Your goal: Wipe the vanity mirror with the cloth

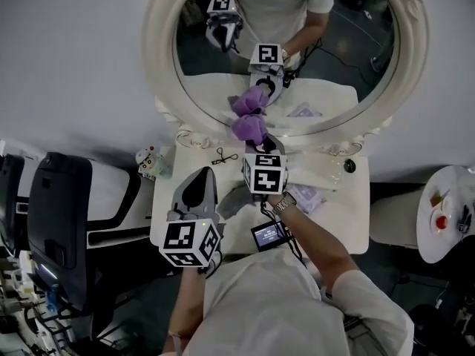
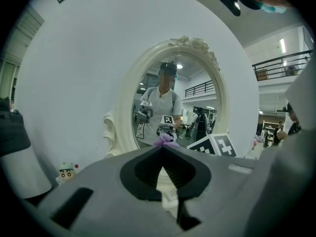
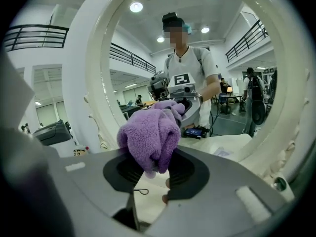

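Purple fleece, the cloth [image 1: 249,128], is bunched in the jaws of our right gripper [image 3: 150,154], which are clamped narrow on its folds. We see the cloth meet its own reflection low on the glass of the oval vanity mirror [image 1: 334,50], just above the cream frame. Our left gripper [image 2: 162,151] hangs over the left part of the white table [image 1: 349,213], apart from the mirror, with its jaws closed tip to tip and nothing between them.

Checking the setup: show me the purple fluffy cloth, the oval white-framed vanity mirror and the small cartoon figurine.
purple fluffy cloth [image 3: 150,137], right gripper view, bunched middle.
oval white-framed vanity mirror [image 1: 159,50], head view, left frame.
small cartoon figurine [image 1: 148,162], head view, its middle.
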`<state>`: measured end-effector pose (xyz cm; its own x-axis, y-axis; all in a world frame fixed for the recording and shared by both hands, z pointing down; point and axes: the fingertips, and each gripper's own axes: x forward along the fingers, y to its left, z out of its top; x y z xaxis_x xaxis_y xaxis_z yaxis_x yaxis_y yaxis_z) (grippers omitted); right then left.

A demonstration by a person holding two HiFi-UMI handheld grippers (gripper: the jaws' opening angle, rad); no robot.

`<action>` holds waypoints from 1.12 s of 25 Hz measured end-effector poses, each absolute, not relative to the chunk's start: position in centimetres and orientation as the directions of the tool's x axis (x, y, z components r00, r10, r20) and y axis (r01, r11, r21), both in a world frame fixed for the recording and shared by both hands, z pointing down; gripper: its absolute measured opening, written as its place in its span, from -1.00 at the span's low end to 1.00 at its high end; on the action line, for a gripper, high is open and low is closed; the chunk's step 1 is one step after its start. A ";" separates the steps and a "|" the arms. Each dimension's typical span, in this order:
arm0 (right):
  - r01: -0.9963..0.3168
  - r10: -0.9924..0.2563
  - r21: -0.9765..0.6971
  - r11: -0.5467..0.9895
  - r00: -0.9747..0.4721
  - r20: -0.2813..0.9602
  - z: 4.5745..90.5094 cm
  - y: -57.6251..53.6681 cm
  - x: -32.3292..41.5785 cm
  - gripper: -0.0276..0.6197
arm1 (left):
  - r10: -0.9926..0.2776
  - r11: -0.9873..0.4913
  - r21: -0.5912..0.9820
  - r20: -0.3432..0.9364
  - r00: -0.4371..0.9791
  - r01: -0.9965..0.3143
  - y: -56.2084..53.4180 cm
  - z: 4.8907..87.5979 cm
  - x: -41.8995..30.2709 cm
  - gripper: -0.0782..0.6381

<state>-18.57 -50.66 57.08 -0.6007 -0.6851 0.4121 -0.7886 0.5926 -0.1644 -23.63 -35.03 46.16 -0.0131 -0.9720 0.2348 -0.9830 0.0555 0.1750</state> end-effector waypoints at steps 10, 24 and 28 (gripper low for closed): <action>-0.881 -0.780 -0.117 0.459 -0.462 0.423 57.2 -54.7 -4.6 -0.55 | -0.963 -0.117 0.197 0.216 0.160 -0.973 -39.6 46.4 -13.0 -0.78; -0.939 -0.835 -0.119 0.322 -0.341 0.431 57.3 -56.3 3.3 -0.55 | -0.951 -0.176 0.203 0.219 0.220 -0.963 -40.0 46.9 -9.0 -0.78; -0.929 -0.821 -0.133 0.344 -0.367 0.437 57.3 -54.7 0.4 -0.55 | -0.955 -0.155 0.203 0.221 0.200 -0.967 -38.8 46.8 -11.3 -0.78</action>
